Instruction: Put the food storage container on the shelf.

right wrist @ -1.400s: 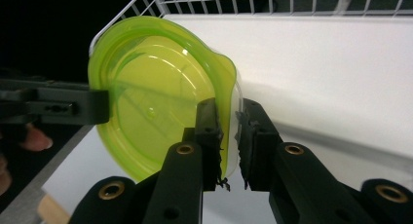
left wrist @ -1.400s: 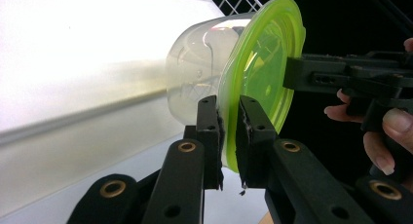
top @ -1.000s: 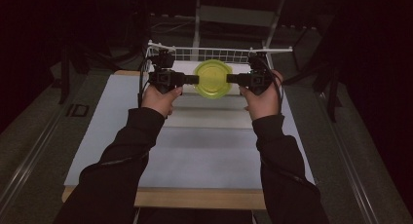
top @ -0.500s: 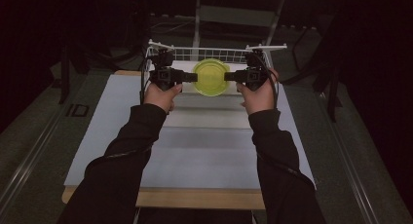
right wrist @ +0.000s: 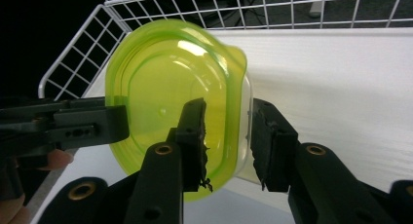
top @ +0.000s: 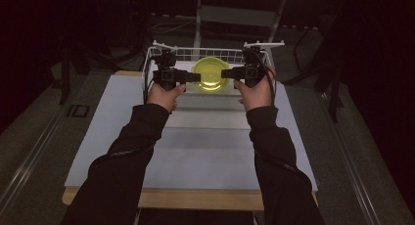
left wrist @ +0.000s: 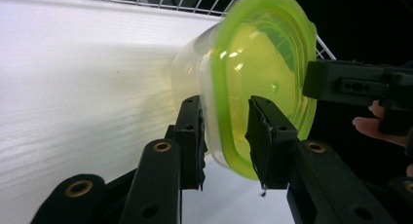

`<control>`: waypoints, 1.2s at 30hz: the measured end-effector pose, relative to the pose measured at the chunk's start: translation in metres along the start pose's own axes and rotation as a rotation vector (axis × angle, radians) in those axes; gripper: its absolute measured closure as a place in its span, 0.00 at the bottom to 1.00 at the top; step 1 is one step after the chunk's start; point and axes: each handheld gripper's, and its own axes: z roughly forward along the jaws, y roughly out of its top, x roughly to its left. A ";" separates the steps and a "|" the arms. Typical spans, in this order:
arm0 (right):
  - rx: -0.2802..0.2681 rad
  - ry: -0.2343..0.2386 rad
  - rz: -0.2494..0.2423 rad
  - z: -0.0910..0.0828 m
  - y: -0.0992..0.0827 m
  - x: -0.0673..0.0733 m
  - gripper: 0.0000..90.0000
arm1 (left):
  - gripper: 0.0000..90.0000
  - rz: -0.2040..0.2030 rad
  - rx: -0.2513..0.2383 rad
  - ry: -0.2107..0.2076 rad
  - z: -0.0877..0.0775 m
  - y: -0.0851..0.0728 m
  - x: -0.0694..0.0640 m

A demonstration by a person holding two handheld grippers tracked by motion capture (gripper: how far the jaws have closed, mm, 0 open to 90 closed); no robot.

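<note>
Grippers left (top: 195, 77) and right (top: 226, 74) both clamp container (top: 210, 74) rim—basket (top: 205, 53) wire near.

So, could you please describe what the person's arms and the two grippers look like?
Both forearms wear dark long sleeves. The left gripper and right gripper are black and boxy. Up close, the jaws are black bars with brass-ringed holes and worn pads. A black cable loops from the right gripper.
</note>
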 end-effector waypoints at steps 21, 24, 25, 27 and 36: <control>-0.022 -0.013 -0.035 0.003 0.007 -0.005 0.58 | 0.48 0.073 -0.081 0.023 -0.005 0.002 0.002; -0.034 -0.009 -0.061 -0.004 0.004 -0.001 0.59 | 0.43 0.071 -0.100 0.012 -0.012 -0.001 0.004; -0.038 0.002 -0.073 -0.008 0.001 0.002 0.60 | 0.42 0.077 -0.107 0.012 -0.015 -0.003 0.004; -0.036 0.011 -0.077 -0.009 -0.001 0.002 0.61 | 0.39 0.091 -0.119 -0.021 -0.021 -0.007 0.004; 0.007 0.054 -0.163 -0.001 -0.033 0.019 0.99 | 0.18 0.209 -0.182 -0.087 -0.041 -0.050 0.008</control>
